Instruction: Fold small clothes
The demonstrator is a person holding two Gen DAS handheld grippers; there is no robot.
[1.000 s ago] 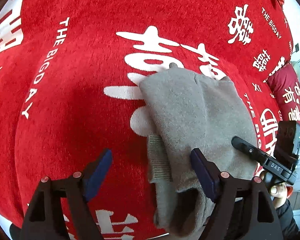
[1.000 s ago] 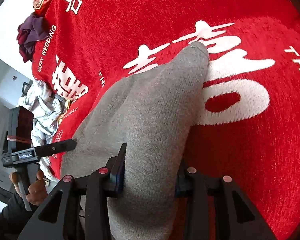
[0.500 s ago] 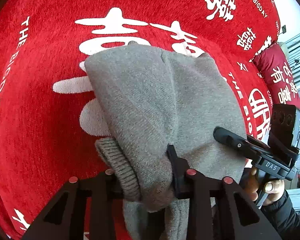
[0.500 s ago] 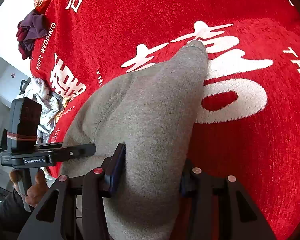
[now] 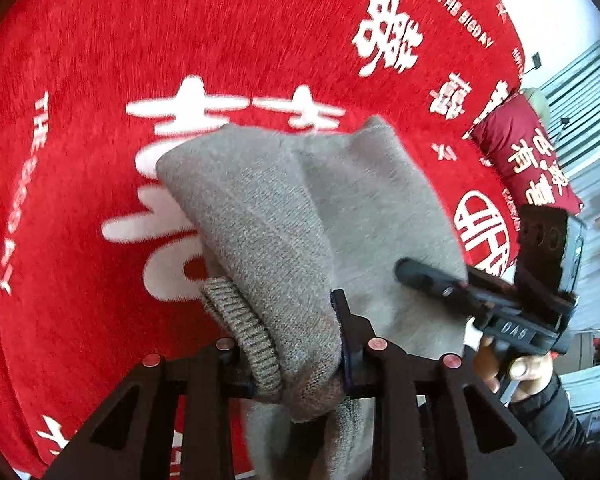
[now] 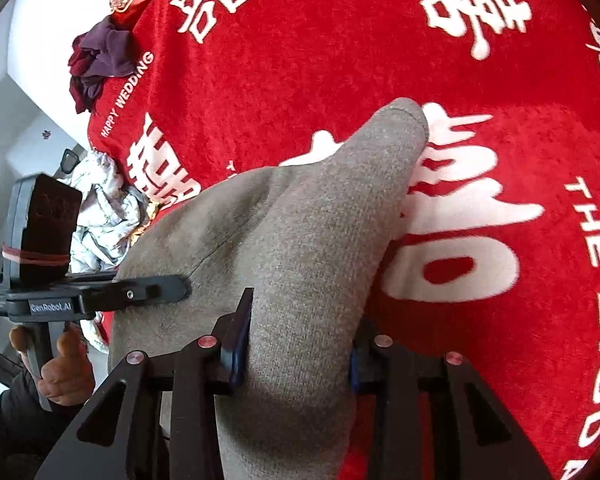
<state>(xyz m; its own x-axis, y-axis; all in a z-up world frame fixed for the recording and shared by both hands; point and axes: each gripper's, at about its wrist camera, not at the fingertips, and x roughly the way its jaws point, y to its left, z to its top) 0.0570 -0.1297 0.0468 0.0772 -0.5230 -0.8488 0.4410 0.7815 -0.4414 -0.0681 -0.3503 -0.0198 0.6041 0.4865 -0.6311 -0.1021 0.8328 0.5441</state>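
Observation:
A grey knit garment (image 5: 284, 216) with a ribbed cuff (image 5: 244, 328) lies bunched on a red bedspread (image 5: 100, 80) with white lettering. My left gripper (image 5: 292, 356) is shut on the garment's near edge by the cuff, and the cloth hides its fingertips. My right gripper (image 6: 296, 344) is shut on another fold of the same garment (image 6: 312, 232), which stretches away to a rounded tip. Each gripper shows in the other's view, the right one (image 5: 480, 300) at the garment's right side and the left one (image 6: 100, 292) at its left side.
A red pillow (image 5: 528, 152) lies at the far right of the bed. A dark purple cloth heap (image 6: 100, 64) and a crumpled white cloth (image 6: 100, 216) lie off the bed's left edge. The bedspread (image 6: 480, 160) stretches beyond the garment.
My left gripper moved right and closed on the garment's edge by the cuff, then lifted it. My right gripper kept its hold and both grippers shifted forward a little.

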